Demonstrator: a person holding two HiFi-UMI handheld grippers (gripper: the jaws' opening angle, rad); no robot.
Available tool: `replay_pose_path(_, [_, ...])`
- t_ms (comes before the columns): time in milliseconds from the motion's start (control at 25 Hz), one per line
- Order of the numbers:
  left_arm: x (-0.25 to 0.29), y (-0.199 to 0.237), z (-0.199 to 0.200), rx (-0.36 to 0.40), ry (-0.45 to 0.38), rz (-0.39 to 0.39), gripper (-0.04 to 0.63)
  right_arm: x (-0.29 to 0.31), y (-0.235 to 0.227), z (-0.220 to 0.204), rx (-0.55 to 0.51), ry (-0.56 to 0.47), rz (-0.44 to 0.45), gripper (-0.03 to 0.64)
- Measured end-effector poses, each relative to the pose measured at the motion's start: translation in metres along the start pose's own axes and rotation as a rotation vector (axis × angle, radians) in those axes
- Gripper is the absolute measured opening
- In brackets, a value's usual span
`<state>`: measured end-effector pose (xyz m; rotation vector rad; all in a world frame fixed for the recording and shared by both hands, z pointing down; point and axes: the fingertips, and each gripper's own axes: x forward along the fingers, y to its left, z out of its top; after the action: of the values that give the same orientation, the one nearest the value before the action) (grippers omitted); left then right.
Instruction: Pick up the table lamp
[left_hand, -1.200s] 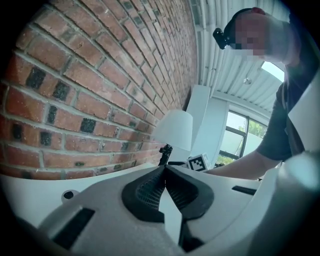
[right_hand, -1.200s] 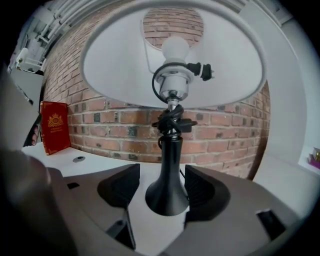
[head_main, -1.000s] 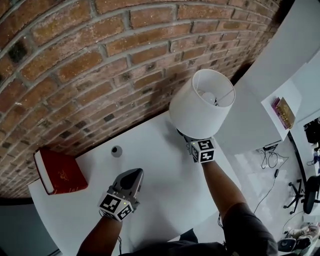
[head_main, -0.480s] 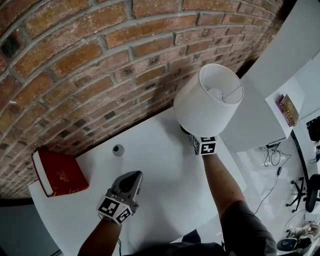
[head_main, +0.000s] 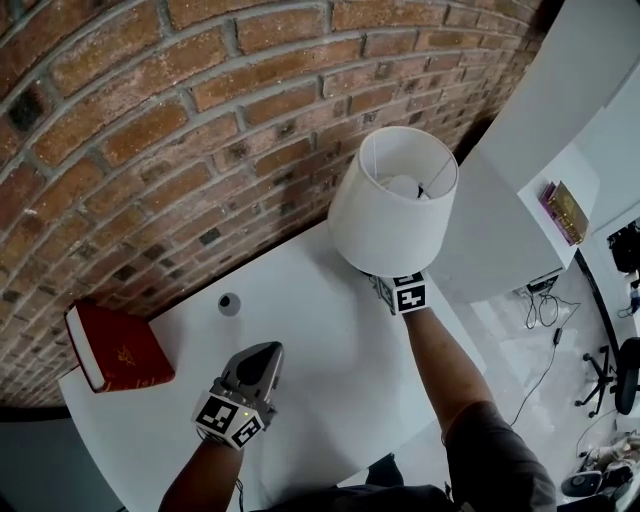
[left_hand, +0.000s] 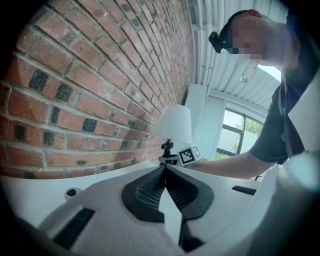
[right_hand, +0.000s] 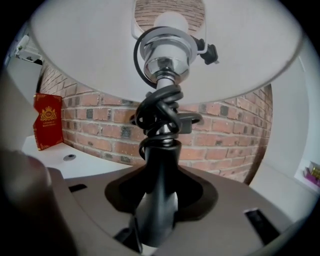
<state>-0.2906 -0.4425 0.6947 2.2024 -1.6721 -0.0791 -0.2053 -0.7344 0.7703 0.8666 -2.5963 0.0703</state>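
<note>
The table lamp has a white shade (head_main: 390, 205) and a black stem (right_hand: 159, 165) with its cord wound round the top. My right gripper (right_hand: 156, 205) is shut on that stem just under the shade; its jaws have just been closing with the stem between them. From above only its marker cube (head_main: 407, 293) shows, and the shade hides the jaws and the lamp's base. My left gripper (head_main: 266, 352) rests low over the white table (head_main: 330, 380), shut, with nothing in it (left_hand: 164, 171). The left gripper view shows the lamp (left_hand: 173, 125) farther along the wall.
A red book (head_main: 118, 348) lies at the table's left end by the brick wall (head_main: 200, 120). A small round grommet (head_main: 229, 303) sits in the tabletop near the wall. A white shelf unit with books (head_main: 565, 212) stands to the right.
The lamp shade has swung a little to the left and leans differently over the right gripper's marker cube. The left gripper has kept its place.
</note>
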Motion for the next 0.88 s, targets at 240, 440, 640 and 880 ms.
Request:
replay_pose_path(240, [0.010, -0.021, 0.013, 0.024, -0.007, -0.024, 0.003, -0.024, -0.017, 0.015, 0.016, -0.009, -0.014, 0.143])
replay_pose_path(440, [0.019, -0.044, 0.022, 0.038, -0.015, -0.047, 0.003, -0.049, -0.033, 0.019, 0.007, -0.003, -0.023, 0.143])
replay_pose_path(640, [0.027, -0.068, 0.030, 0.056, -0.017, -0.076, 0.003, -0.075, -0.047, 0.029, 0.014, -0.031, -0.029, 0.143])
replay_pose_path(880, [0.034, -0.096, 0.045, 0.076, -0.028, -0.101, 0.003, -0.108, -0.068, 0.049, 0.060, -0.067, -0.043, 0.143])
